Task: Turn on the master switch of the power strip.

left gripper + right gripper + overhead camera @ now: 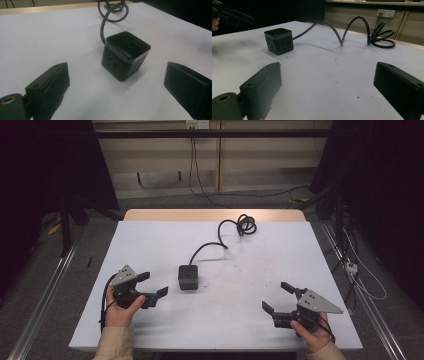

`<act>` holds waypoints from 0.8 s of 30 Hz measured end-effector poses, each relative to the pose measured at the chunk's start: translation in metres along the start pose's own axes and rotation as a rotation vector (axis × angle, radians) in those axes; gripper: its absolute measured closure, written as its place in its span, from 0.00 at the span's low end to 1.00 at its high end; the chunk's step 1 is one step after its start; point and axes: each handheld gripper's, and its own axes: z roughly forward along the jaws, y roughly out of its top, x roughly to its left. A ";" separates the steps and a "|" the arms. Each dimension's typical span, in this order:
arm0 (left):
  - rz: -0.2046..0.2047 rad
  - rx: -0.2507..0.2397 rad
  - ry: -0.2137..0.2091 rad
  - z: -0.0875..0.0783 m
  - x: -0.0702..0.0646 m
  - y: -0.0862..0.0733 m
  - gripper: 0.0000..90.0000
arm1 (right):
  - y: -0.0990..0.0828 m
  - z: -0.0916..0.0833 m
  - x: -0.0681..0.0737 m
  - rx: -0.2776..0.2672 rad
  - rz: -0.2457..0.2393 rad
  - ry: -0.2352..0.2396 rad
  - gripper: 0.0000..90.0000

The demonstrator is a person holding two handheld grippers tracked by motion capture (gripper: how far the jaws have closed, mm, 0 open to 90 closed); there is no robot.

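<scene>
Black socket cube (188, 276) on white counter (150, 245); left gripper (152, 284) and right gripper (278, 298) flank it, jaws wide open, empty.

The cube (188, 276) is showing up matte black with a thin grey band under its top, and its cord (235, 227) is looking black too. The tabletop (150, 245) is reading plain white with some tiny dark specks. Both tools, left (152, 284) and right (278, 296), are looking black, each wearing a grey plate.
</scene>
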 end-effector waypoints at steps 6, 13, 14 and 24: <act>-0.002 -0.002 0.000 -0.002 0.002 -0.003 0.06 | 0.000 0.000 0.000 -0.001 0.001 -0.001 0.08; -0.001 -0.004 0.002 -0.005 0.004 -0.005 0.06 | 0.000 -0.001 0.000 -0.002 0.005 -0.004 0.08; -0.003 -0.004 0.003 -0.006 0.004 -0.005 0.06 | 0.000 -0.001 0.000 -0.002 0.004 -0.004 0.08; -0.007 -0.005 0.017 -0.013 0.008 -0.009 0.06 | 0.000 0.000 0.000 -0.001 0.003 -0.003 0.08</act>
